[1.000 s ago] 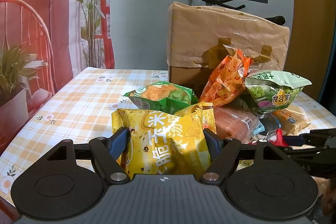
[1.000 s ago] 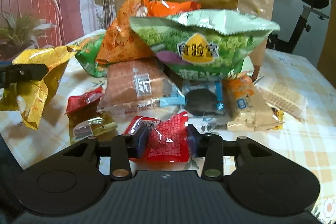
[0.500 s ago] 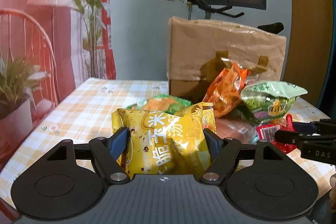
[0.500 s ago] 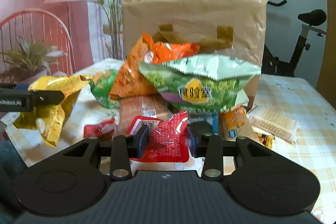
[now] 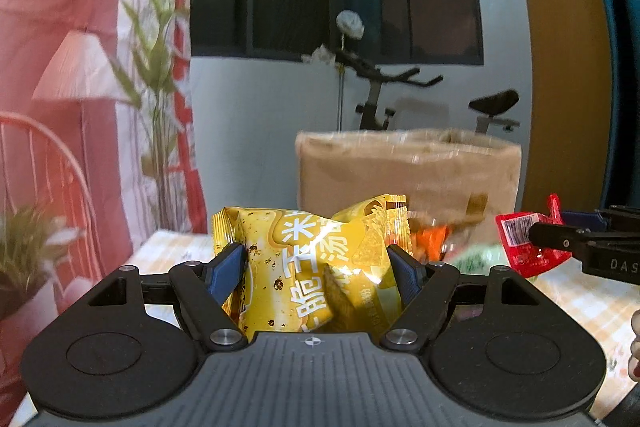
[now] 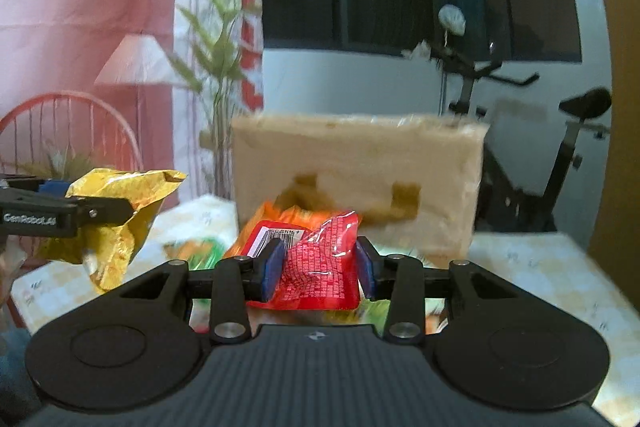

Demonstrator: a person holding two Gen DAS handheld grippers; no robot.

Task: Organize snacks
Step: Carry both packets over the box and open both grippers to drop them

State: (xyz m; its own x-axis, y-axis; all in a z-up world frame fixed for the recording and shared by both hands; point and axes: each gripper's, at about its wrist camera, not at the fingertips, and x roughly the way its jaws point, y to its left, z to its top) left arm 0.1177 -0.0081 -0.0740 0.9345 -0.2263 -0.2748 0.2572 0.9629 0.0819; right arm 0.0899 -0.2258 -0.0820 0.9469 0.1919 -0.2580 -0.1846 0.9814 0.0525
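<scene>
Two tools aloft over checked table (image 6: 560, 267): left tool (image 5: 316, 263) clamps yellow snack bag (image 5: 312, 259), right tool (image 6: 318, 263) clamps red packet (image 6: 320, 267). Paper bag (image 6: 360, 179), exercise bike (image 6: 568, 131) behind; table snacks blurred.

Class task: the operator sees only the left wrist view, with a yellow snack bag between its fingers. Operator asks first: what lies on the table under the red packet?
Observer: An orange snack bag sits behind the red packet, against the brown paper bag.
Operator: How is the right gripper holding that packet?
Observer: The right gripper pinches it from both sides with blue pads.
Operator: Does my yellow bag hang free?
Observer: Yes, the yellow snack bag dangles below the left gripper, above the checked tablecloth.
</scene>
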